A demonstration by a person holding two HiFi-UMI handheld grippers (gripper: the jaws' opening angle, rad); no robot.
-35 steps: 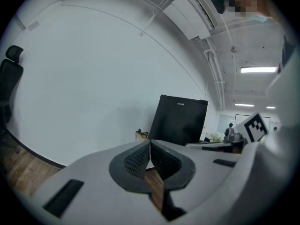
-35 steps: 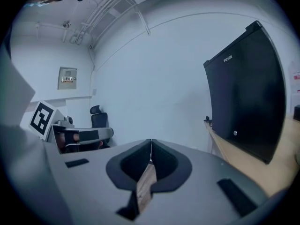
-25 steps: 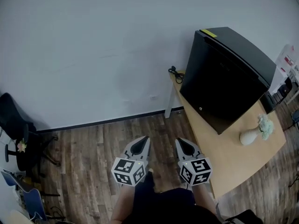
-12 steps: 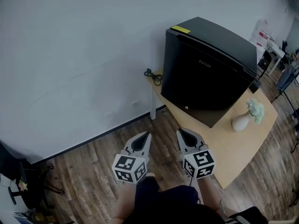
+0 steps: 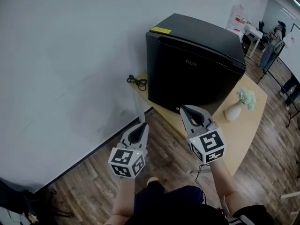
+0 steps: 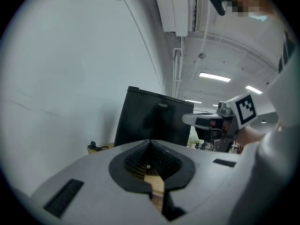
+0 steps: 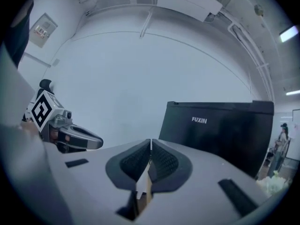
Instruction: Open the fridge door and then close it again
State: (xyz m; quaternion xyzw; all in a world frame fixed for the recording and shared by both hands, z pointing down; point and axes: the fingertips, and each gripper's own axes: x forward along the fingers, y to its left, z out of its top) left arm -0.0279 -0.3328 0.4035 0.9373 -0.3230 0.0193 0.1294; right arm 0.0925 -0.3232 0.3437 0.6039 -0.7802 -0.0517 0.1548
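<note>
Before the fridge [image 5: 197,74], right gripper [image 5: 184,108] level.

Light table [image 5: 251,125], on plank floor [image 5: 89,184] by wall [image 5: 65,55]. Bears black fridge [image 5: 197,64], door shut. Holds white flower vase [image 5: 233,110] near fridge's 4 o'clock and dark cable [image 5: 137,81] at its 9 o'clock, on table's corner.

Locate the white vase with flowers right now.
The vase stands right of centre in the head view, on the wooden table, just right of the black fridge.
</note>
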